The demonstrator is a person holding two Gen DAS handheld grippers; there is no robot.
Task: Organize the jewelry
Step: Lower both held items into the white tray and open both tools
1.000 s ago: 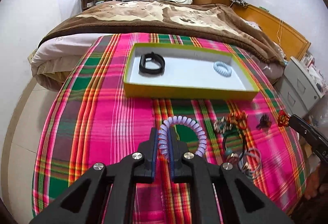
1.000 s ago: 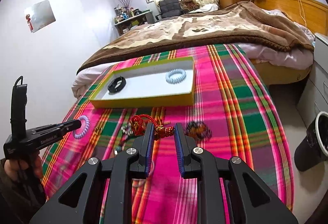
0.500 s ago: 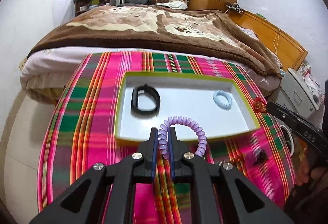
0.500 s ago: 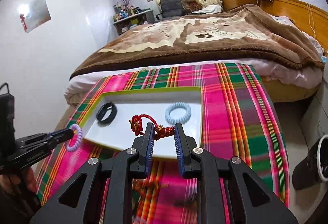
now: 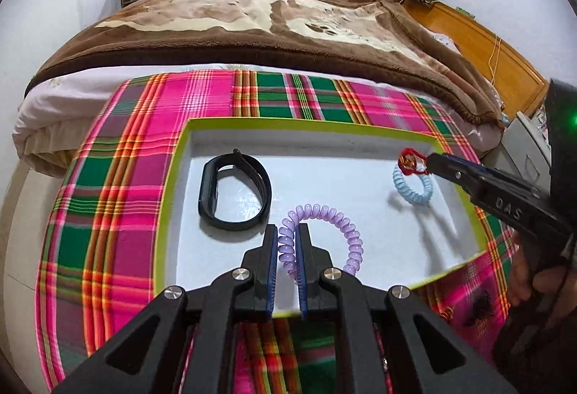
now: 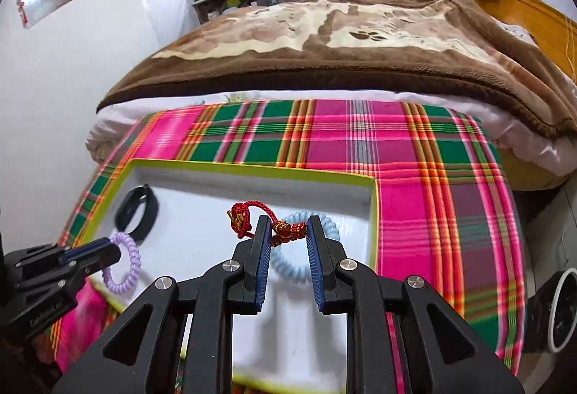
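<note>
Two pieces already lie inside the shallow white cardboard tray with the lime-green rim (image 5: 173,177), and two more hang over it in the grippers. Toward the tray's left end rests a black rubbery wristband (image 5: 234,194), closed into a loop and flat on the floor. Just right of it, over the tray's near middle, the left gripper (image 5: 287,242) is pinched tight on a lilac plastic spiral hair tie (image 5: 324,233); the coil stands out beyond the fingertips, and whether its far side touches the floor cannot be told. It looks light and springy, likely to bounce or roll when let go, so a low release seems wise. At the tray's right end lies a pale blue spiral hair tie (image 5: 413,186), and directly above it the right gripper (image 6: 285,233) clamps a red braided cord bracelet with beads (image 6: 285,231) by its beaded knot, the loop drooping off to the left. The cord is limp and near weightless; the stiff knot is the sensible hold, though it may land on the blue coil and tangle.
</note>
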